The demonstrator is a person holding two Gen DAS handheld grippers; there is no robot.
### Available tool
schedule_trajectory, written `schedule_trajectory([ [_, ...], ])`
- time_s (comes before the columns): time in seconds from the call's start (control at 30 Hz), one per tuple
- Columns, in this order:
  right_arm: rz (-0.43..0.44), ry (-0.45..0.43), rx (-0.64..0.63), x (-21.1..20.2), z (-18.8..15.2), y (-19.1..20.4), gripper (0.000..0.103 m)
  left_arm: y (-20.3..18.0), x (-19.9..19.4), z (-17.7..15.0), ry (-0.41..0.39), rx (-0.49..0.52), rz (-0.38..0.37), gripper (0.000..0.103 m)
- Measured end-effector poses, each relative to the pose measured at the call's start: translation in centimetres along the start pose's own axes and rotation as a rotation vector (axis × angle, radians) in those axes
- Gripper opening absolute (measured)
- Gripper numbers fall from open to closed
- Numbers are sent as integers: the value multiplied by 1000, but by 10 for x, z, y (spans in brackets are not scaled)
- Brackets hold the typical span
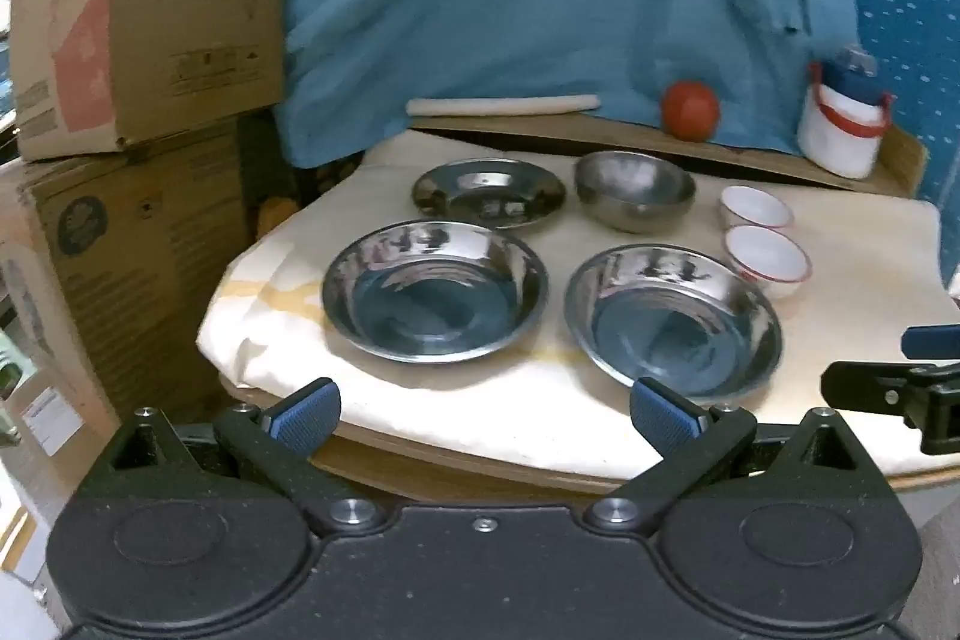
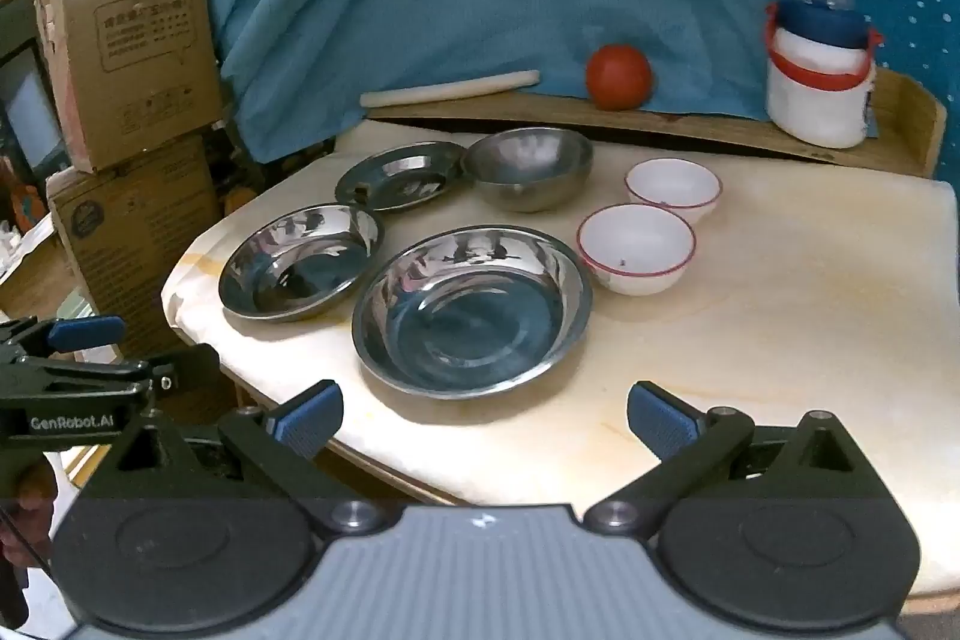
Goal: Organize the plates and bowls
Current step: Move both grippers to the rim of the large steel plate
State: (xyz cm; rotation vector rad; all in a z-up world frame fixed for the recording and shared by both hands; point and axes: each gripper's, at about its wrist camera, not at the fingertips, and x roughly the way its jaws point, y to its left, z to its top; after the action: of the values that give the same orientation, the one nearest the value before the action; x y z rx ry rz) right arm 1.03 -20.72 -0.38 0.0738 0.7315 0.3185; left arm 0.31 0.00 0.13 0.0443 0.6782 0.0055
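Three steel plates lie on the cream table: a near-left plate [image 1: 435, 292] [image 2: 300, 261], a near-right plate [image 1: 672, 319] [image 2: 471, 310] and a smaller far plate [image 1: 489, 193] [image 2: 399, 175]. A steel bowl [image 1: 635, 189] [image 2: 528, 167] stands behind them. Two white red-rimmed bowls [image 1: 768, 261] [image 1: 756, 208] [image 2: 636, 247] [image 2: 672, 189] sit to the right. My left gripper [image 1: 483, 415] hangs open over the table's near edge, nothing between its fingers. My right gripper [image 2: 485, 418] is open too, just short of the near-right plate. Each gripper shows at the other view's edge.
A red tomato [image 2: 618, 76], a white roll [image 2: 450, 88] and a white jar with a blue lid [image 2: 819, 82] rest on a wooden ledge [image 2: 690, 118] at the back. Blue cloth hangs behind. Stacked cardboard boxes [image 1: 138, 40] stand left of the table.
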Motion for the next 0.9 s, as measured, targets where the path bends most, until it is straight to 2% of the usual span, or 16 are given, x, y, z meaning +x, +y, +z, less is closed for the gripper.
schedule_trajectory([
  [0.23,72,12,-53,19,25,-8,103,-4,10,18,7,-43,96,102],
  [0.3,100,21,-73,26,34,-10,103,-3,18,26,12,-58,131,102],
  [0.37,122,27,-101,32,43,-13,103,-6,17,24,7,-37,205,102],
  [0.57,193,32,-127,54,65,-24,103,0,24,35,20,-76,291,102],
  [0.73,226,40,-159,69,76,-19,103,8,27,40,77,-90,310,102],
  [0.9,238,59,-183,86,80,-7,103,28,41,47,103,-96,278,102],
])
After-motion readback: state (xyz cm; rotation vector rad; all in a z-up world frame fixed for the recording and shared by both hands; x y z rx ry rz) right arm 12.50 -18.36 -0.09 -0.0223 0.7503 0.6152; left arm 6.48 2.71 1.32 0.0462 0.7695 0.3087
